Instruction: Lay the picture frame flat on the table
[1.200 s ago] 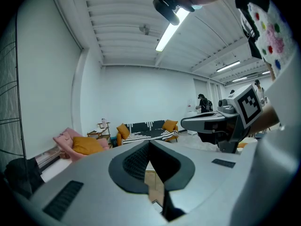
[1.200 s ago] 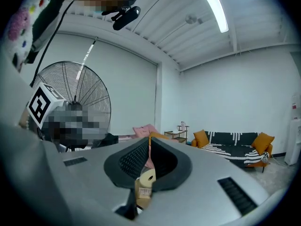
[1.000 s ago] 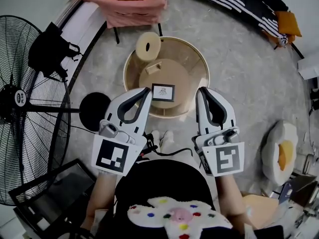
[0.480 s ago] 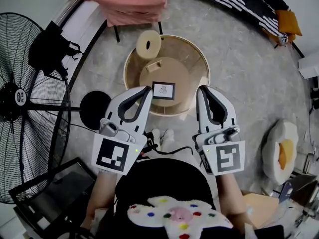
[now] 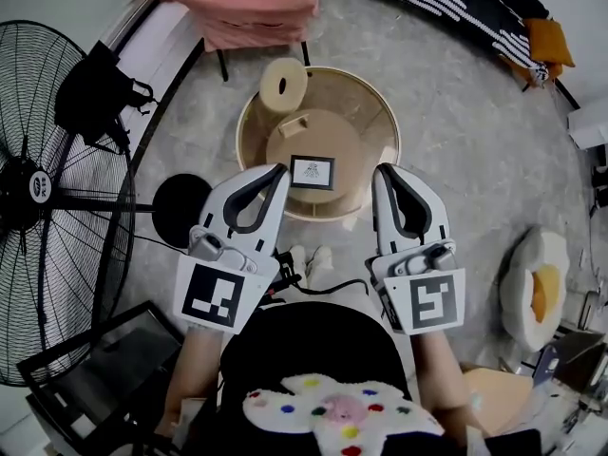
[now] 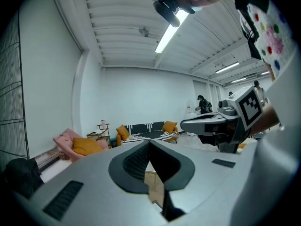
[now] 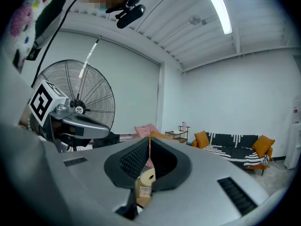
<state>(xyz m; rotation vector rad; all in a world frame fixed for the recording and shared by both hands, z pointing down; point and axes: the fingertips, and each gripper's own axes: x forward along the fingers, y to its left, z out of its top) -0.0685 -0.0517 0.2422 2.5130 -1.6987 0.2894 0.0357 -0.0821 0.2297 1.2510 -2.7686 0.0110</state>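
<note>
I'm looking down on a tall black pedestal fan standing at far left and a pink armchair with an orange cushion sitting at the top. A round beige table with a see-through rim is standing right in front of me.

The left gripper and the right gripper are both hanging over the table's near edge, pointing roughly level across it. Both are clenched, pads meeting, and neither is gripping anything.

A cream ring-shaped roll is sitting at the table's far-left rim.

The small black-framed picture is sitting near the table's front edge, its face showing toward the head camera. It is lying between the two gripper tips, just beside the left one and well apart from the right one. I can't tell whether it is propped up or flat, or whether the left tip is touching it.

A small tan wooden block is lying on the tabletop between the roll and the picture.
</note>
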